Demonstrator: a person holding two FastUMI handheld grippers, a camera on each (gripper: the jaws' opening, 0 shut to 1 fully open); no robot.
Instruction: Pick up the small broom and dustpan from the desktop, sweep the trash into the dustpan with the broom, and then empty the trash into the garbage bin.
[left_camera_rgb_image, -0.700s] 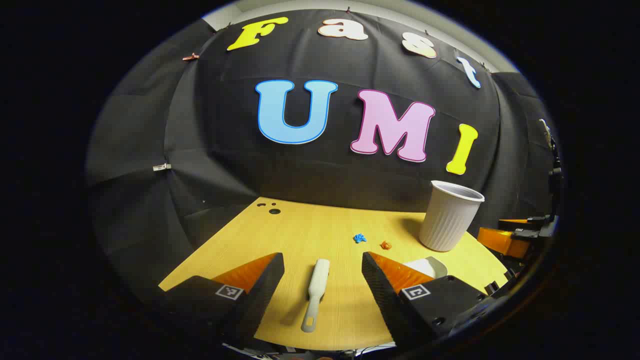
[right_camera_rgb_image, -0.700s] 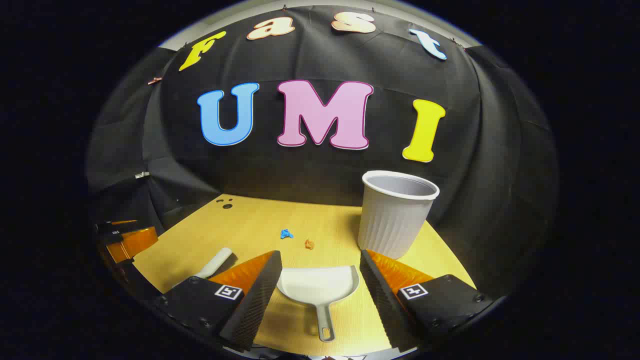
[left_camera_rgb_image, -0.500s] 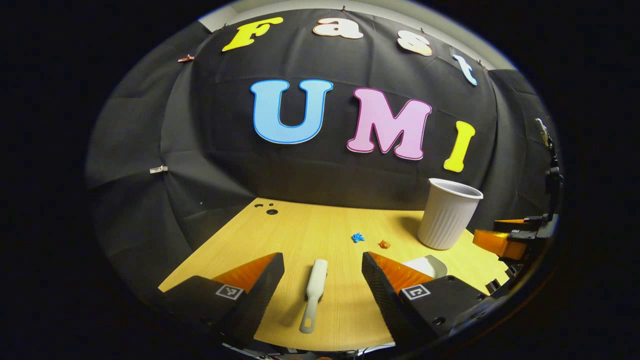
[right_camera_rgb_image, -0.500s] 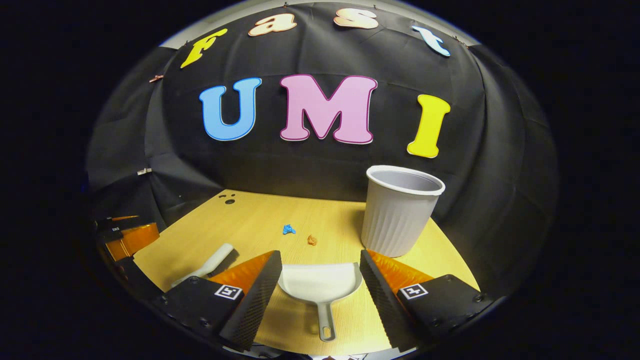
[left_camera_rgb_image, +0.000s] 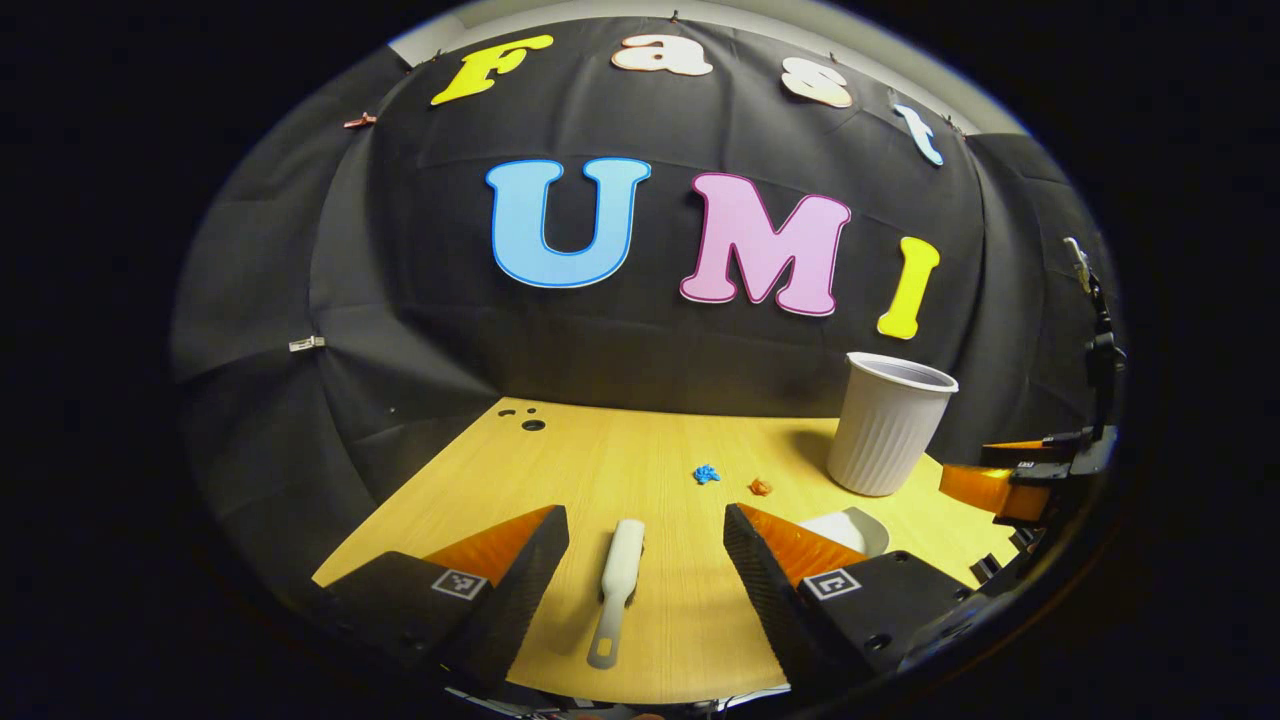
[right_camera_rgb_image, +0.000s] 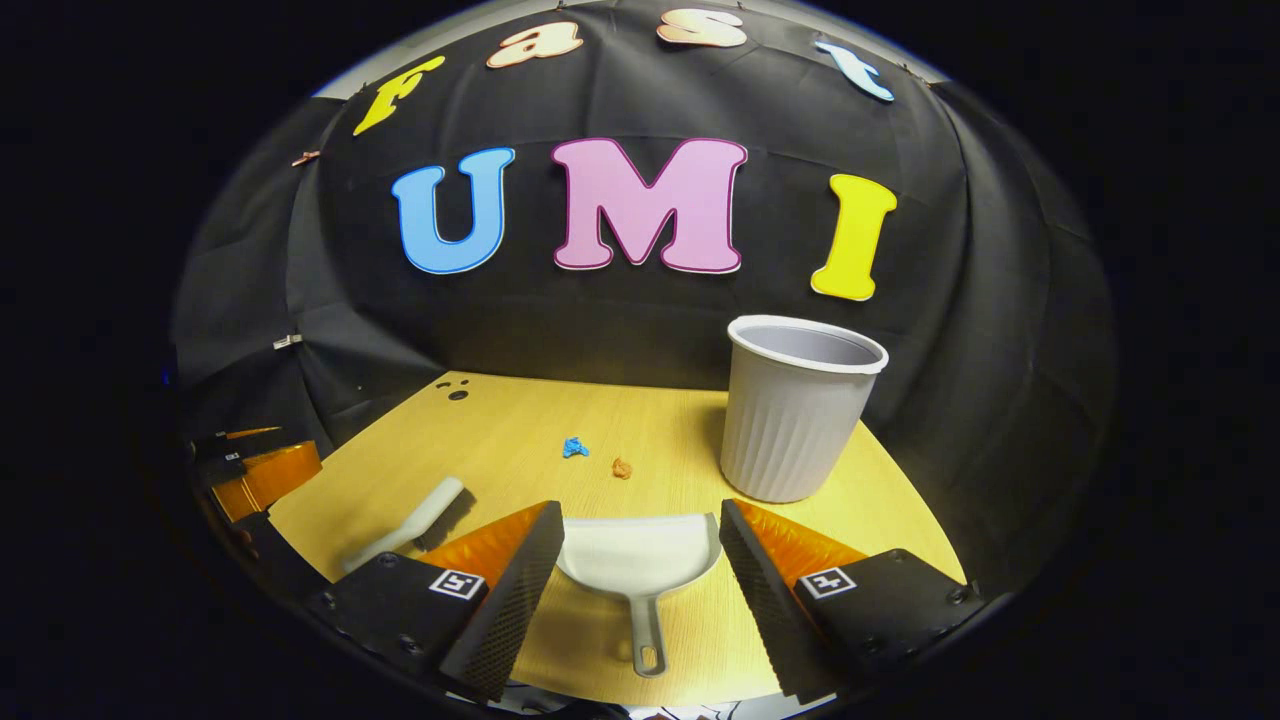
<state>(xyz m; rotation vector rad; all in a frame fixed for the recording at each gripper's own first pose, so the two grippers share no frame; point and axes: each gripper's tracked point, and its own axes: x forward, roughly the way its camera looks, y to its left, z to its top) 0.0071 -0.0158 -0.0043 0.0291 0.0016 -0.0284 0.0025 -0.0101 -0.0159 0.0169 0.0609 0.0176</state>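
Small white broom (left_camera_rgb_image: 617, 585) flat on wooden desktop (left_camera_rgb_image: 600, 470) between spread fingers of left gripper (left_camera_rgb_image: 645, 560), untouched, white dustpan (right_camera_rgb_image: 640, 555) likewise between wide-apart fingers of right gripper (right_camera_rgb_image: 640, 565), ribbed garbage bin (right_camera_rgb_image: 795, 410) upright beyond, blue scrap (right_camera_rgb_image: 574, 447) and orange scrap (right_camera_rgb_image: 622, 467) mid-desk.

Left gripper (left_camera_rgb_image: 646, 540) level and low, fingers (left_camera_rgb_image: 520, 585) spread wide, gripping nothing, right gripper (right_camera_rgb_image: 642, 535) likewise, fingers (right_camera_rgb_image: 770, 590) parted, nothing between them

white plastic dustpan (left_camera_rgb_image: 848, 528): in the left gripper view, largely hidden behind a finger; only its far rim shows.
small white broom (right_camera_rgb_image: 405, 525): in the right gripper view, handle end hidden behind a finger.
blue scrap (right_camera_rgb_image: 574, 447), orange scrap (right_camera_rgb_image: 622, 467): too small to tell the material.
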